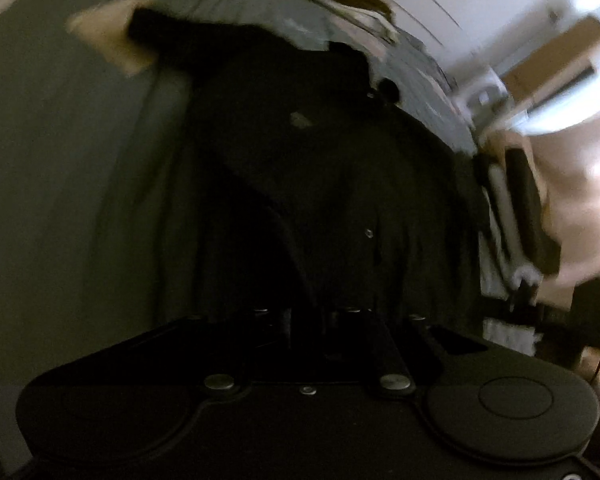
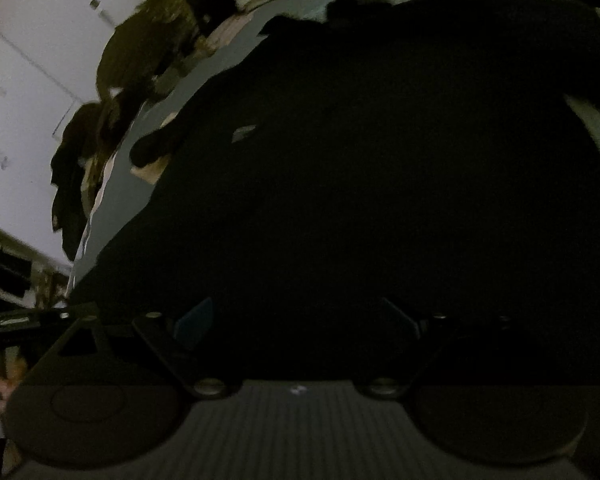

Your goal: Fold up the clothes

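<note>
A black button-front shirt (image 1: 340, 160) lies spread on a grey sheet (image 1: 60, 160), one sleeve cuff (image 1: 148, 28) reaching toward the far left. My left gripper (image 1: 312, 316) sits at the shirt's near edge; its fingers stand close together in the dark, and a fold of the black cloth runs up into them. In the right wrist view the same shirt (image 2: 380, 160) fills most of the frame. My right gripper (image 2: 296, 312) hovers low over it, open, with its fingers (image 2: 196, 320) set wide apart. The whole left wrist view is motion-blurred.
A heap of brown and dark clothes (image 2: 140, 52) lies along the far edge of the grey sheet (image 2: 132, 200), against a white wall. A person's hand (image 1: 572, 200) holds the other gripper at the right. A cardboard box (image 1: 556, 64) stands beyond the bed.
</note>
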`<state>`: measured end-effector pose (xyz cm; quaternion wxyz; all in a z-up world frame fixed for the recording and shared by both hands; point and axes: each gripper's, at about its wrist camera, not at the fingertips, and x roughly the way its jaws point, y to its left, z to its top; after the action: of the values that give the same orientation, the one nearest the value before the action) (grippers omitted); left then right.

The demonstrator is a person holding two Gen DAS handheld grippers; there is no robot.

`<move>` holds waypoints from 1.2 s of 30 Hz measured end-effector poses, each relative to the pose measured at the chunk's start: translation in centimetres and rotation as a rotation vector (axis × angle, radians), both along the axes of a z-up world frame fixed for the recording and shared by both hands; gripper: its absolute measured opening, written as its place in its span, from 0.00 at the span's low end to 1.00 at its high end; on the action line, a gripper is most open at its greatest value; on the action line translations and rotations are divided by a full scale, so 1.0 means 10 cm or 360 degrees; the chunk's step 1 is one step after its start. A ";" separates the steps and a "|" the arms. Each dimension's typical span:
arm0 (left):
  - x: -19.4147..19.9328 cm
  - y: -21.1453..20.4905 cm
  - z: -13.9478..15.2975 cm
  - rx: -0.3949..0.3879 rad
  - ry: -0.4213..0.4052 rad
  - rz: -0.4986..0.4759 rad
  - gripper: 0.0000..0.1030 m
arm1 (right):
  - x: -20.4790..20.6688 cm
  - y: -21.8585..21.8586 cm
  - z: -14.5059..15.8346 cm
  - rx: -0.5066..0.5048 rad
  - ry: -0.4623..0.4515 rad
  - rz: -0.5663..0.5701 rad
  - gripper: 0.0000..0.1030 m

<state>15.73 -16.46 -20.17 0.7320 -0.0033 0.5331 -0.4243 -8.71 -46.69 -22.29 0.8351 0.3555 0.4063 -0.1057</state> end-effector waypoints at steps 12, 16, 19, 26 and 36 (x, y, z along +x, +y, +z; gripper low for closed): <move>-0.07 0.05 -0.05 0.0521 -0.0133 -0.0097 0.12 | -0.30 -0.27 -0.07 0.0024 -0.0001 -0.0109 0.89; 0.00 0.24 -0.20 0.0460 -0.0046 0.0126 0.40 | -0.24 -0.21 -0.10 0.0030 0.0000 -0.0073 0.89; -0.03 0.39 -0.20 0.0384 -0.0110 0.0237 0.66 | -0.17 -0.15 -0.10 0.0027 0.0000 -0.0039 0.89; 0.00 0.29 -0.36 0.0355 -0.0155 0.0174 0.84 | 0.02 -0.01 -0.08 0.0011 -0.0011 0.0036 0.89; -0.18 -0.17 0.27 0.0371 -0.0675 0.0171 0.86 | 0.58 0.19 0.14 -0.0139 -0.0105 0.0110 0.89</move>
<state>13.97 -18.13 -17.50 0.8444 0.1418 0.4120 -0.3117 -2.91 -44.75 -20.85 0.8659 0.3076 0.3857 -0.0826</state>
